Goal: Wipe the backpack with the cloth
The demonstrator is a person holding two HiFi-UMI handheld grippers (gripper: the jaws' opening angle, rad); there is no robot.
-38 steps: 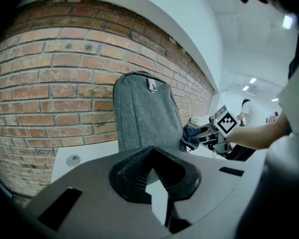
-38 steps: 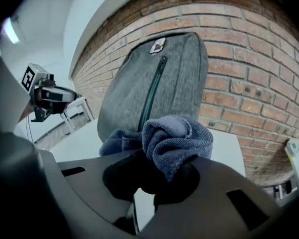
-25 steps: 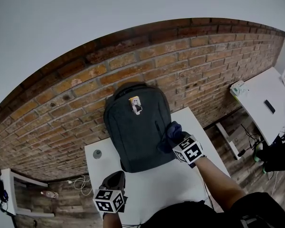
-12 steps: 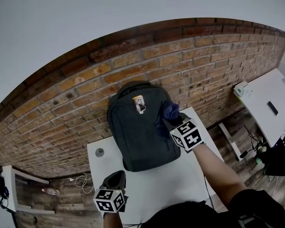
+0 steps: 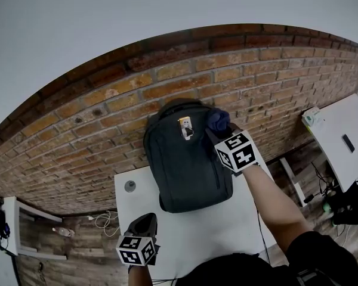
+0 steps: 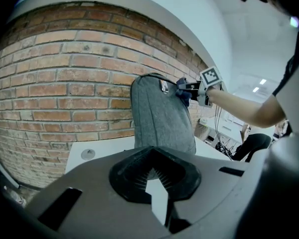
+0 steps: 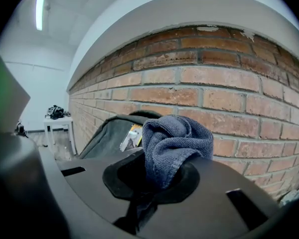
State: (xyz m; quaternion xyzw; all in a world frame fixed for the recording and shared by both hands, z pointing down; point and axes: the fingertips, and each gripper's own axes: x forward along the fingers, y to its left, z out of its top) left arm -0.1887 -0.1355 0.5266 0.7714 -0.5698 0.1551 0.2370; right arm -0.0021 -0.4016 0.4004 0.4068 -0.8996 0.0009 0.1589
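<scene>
A dark grey backpack (image 5: pixel 185 159) stands upright on the white table (image 5: pixel 197 234), leaning on the brick wall, with a small yellow tag (image 5: pixel 184 128) near its top. My right gripper (image 5: pixel 222 130) is shut on a bunched blue cloth (image 5: pixel 218 120), which is pressed to the backpack's upper right shoulder. In the right gripper view the cloth (image 7: pixel 175 138) bulges out of the gripper (image 7: pixel 162 178), with the backpack (image 7: pixel 107 133) just behind. My left gripper (image 5: pixel 145 222) hovers low over the table's near edge, well short of the backpack (image 6: pixel 162 118). Its jaws (image 6: pixel 157 185) stand slightly apart and hold nothing.
A small round grey disc (image 5: pixel 129 186) lies on the table left of the backpack. The brick wall (image 5: pixel 101 118) rises directly behind. Another white desk (image 5: pixel 340 139) with small items stands at the right, and cables lie on the floor beside it.
My right gripper has slid the cloth up the backpack's right side, from the lower edge to near the top. The left gripper has stayed put.
</scene>
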